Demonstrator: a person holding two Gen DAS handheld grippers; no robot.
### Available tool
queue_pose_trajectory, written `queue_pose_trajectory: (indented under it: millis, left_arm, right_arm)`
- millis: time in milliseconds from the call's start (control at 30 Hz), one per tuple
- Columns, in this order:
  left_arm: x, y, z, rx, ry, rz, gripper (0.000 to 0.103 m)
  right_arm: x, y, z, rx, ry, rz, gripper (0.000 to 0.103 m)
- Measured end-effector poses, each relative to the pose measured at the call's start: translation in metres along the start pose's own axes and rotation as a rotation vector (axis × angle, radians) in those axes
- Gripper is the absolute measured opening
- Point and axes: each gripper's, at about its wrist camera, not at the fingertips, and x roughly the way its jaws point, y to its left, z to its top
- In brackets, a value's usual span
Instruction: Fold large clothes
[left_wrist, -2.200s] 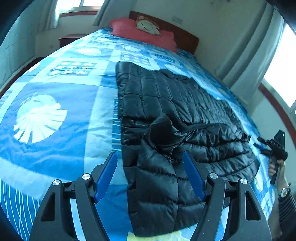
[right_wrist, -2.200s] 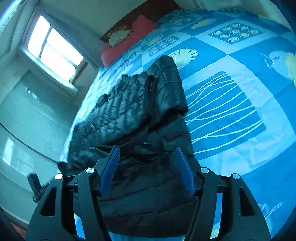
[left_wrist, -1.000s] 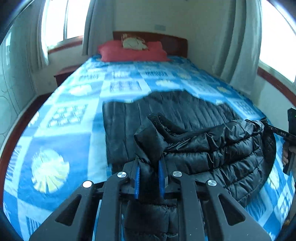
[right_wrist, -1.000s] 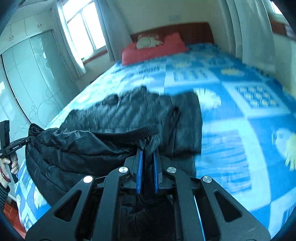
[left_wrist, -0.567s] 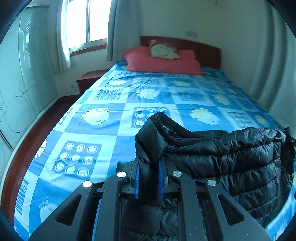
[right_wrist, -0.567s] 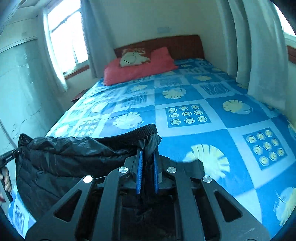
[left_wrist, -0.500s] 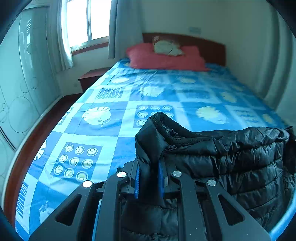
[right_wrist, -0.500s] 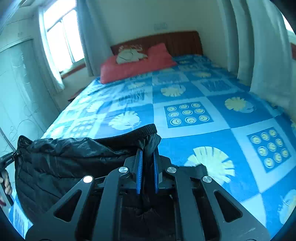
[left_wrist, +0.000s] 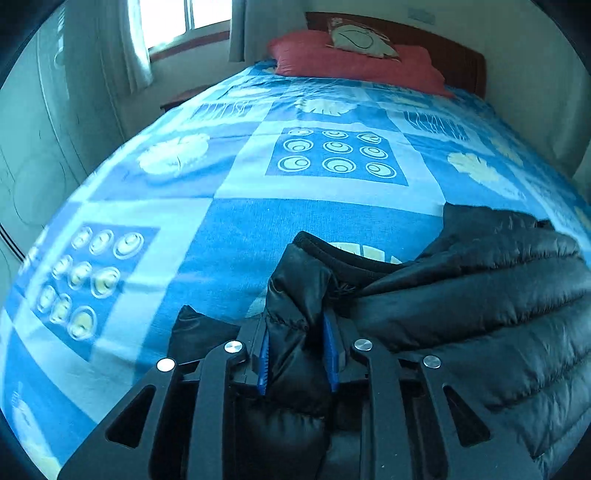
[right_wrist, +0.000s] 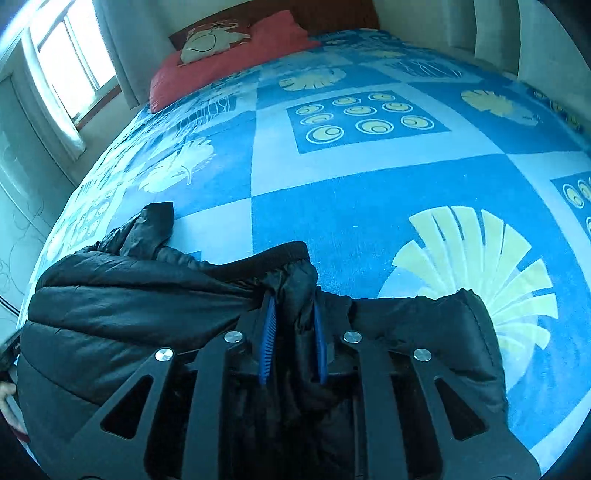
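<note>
A black quilted puffer jacket (left_wrist: 480, 295) lies bunched low on the blue patterned bed cover (left_wrist: 258, 221). My left gripper (left_wrist: 297, 332) holds one corner of its ribbed hem. The jaws are opening, with the puffy fabric still filling the gap between the blue pads (left_wrist: 263, 354). My right gripper (right_wrist: 293, 314) has the other hem corner of the jacket (right_wrist: 129, 306) between its pads (right_wrist: 267, 332), and its jaws are opening too. Both grippers tilt down, close over the bed cover (right_wrist: 369, 192). A folded-under part of the jacket sticks out to the right of the right gripper.
Red pillows (left_wrist: 354, 62) with a pale cushion (right_wrist: 210, 40) lie against the wooden headboard at the far end. Windows and curtains stand at the far left, wardrobe doors along the left. A hand (right_wrist: 5, 402) shows at the right wrist view's left edge.
Both grippers carried the jacket's hem forward over the rest of the jacket and down toward the bed cover. The pads of both now stand slightly wider apart.
</note>
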Motion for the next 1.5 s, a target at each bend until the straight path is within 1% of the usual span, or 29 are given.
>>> queue_pose_trajectory:
  millis: [67, 133, 200, 233, 267, 300, 400, 433, 467, 500, 533, 600, 667, 733, 767, 800, 833, 867, 900, 933, 967, 1000, 1033, 1100, 1167, 1233, 1333, 1367, 1500]
  left_arm:
    - [-0.005, 0.007, 0.004, -0.028, 0.004, -0.041, 0.028]
    - [-0.017, 0.02, 0.007, -0.092, -0.002, -0.099, 0.034]
    - [-0.036, 0.049, 0.007, -0.222, -0.039, -0.196, 0.055]
    - [-0.043, 0.065, 0.006, -0.291, -0.057, -0.239, 0.06]
    - [-0.05, 0.078, 0.004, -0.352, -0.074, -0.269, 0.064]
    - [-0.055, 0.085, 0.004, -0.384, -0.081, -0.289, 0.064]
    - [-0.079, 0.092, 0.005, -0.416, -0.144, -0.334, 0.065]
    - [-0.082, 0.095, 0.006, -0.429, -0.155, -0.369, 0.065]
    - [-0.08, 0.1, 0.007, -0.458, -0.132, -0.457, 0.066]
    - [-0.072, 0.105, 0.009, -0.492, -0.079, -0.501, 0.066]
    - [-0.069, 0.109, 0.011, -0.509, -0.051, -0.467, 0.066]
    - [-0.071, 0.111, 0.007, -0.502, -0.059, -0.366, 0.066]
    - [-0.077, 0.102, 0.004, -0.429, -0.061, -0.295, 0.066]
    - [-0.09, 0.084, 0.002, -0.343, -0.094, -0.234, 0.066]
    - [-0.1, 0.073, 0.001, -0.303, -0.127, -0.212, 0.066]
    - [-0.115, 0.052, 0.0, -0.241, -0.174, -0.203, 0.066]
    - [-0.122, 0.04, -0.003, -0.201, -0.194, -0.205, 0.066]
    - [-0.13, 0.016, -0.004, -0.14, -0.212, -0.203, 0.066]
    - [-0.134, -0.006, -0.005, -0.087, -0.216, -0.199, 0.067]
    - [-0.134, -0.02, -0.005, -0.056, -0.206, -0.214, 0.067]
    - [-0.131, -0.033, -0.006, -0.037, -0.189, -0.238, 0.067]
    - [-0.122, -0.052, -0.008, -0.021, -0.16, -0.262, 0.067]
    - [-0.114, -0.058, -0.008, -0.016, -0.142, -0.257, 0.067]
    - [-0.085, -0.071, -0.013, -0.019, -0.079, -0.209, 0.068]
    - [-0.056, -0.07, -0.017, -0.042, -0.016, -0.182, 0.068]
    - [-0.042, -0.069, -0.021, -0.049, -0.012, -0.171, 0.069]
    - [-0.029, -0.083, -0.024, 0.003, -0.015, -0.094, 0.071]
    - [-0.025, -0.086, -0.024, 0.012, -0.017, -0.082, 0.071]
    - [-0.017, -0.088, -0.022, 0.028, -0.012, -0.065, 0.071]
  right_arm:
    - [0.0, -0.003, 0.002, 0.01, 0.008, 0.018, 0.019]
    - [-0.006, -0.008, 0.005, 0.026, 0.009, 0.034, 0.027]
    - [-0.017, -0.014, 0.006, 0.034, -0.009, 0.023, 0.049]
    - [-0.023, -0.017, 0.006, 0.047, -0.024, 0.037, 0.054]
    - [-0.029, -0.018, 0.005, 0.058, -0.04, 0.05, 0.055]
    - [-0.034, -0.016, 0.005, 0.059, -0.052, 0.048, 0.059]
    - [-0.051, -0.003, 0.001, 0.031, -0.111, 0.027, 0.059]
    - [-0.051, -0.001, -0.002, 0.004, -0.115, -0.014, 0.059]
    - [-0.045, -0.002, -0.003, -0.016, -0.087, -0.065, 0.059]
    - [-0.04, -0.007, -0.005, 0.0, -0.063, -0.086, 0.055]
    - [-0.039, -0.014, -0.005, 0.039, -0.059, -0.085, 0.046]
    - [-0.043, -0.027, -0.005, 0.117, -0.075, -0.061, 0.042]
    - [-0.051, -0.029, -0.005, 0.151, -0.104, -0.091, 0.042]
    - [-0.066, -0.012, -0.006, 0.09, -0.175, -0.152, 0.042]
    - [-0.076, 0.005, -0.008, 0.023, -0.221, -0.153, 0.042]
    - [-0.081, 0.016, -0.01, -0.011, -0.243, -0.134, 0.042]
    - [-0.086, 0.031, -0.012, -0.045, -0.257, -0.095, 0.043]
    - [-0.088, 0.045, -0.014, -0.069, -0.251, -0.05, 0.044]
    - [-0.086, 0.065, -0.017, -0.092, -0.222, 0.03, 0.045]
    - [-0.084, 0.075, -0.019, -0.098, -0.205, 0.068, 0.051]
    - [-0.078, 0.089, -0.022, -0.102, -0.178, 0.116, 0.052]
    - [-0.074, 0.097, -0.025, -0.103, -0.161, 0.138, 0.053]
    - [-0.065, 0.107, -0.027, -0.115, -0.134, 0.15, 0.053]
    - [-0.044, 0.119, -0.031, -0.149, -0.082, 0.113, 0.053]
    - [-0.015, 0.121, -0.037, -0.16, 0.01, 0.063, 0.055]
    - [-0.007, 0.122, -0.038, -0.157, 0.004, 0.039, 0.055]
    - [0.001, 0.13, -0.042, -0.191, -0.016, -0.018, 0.055]
    - [0.003, 0.13, -0.043, -0.195, -0.023, -0.028, 0.055]
    - [0.001, 0.131, -0.045, -0.191, -0.036, -0.025, 0.056]
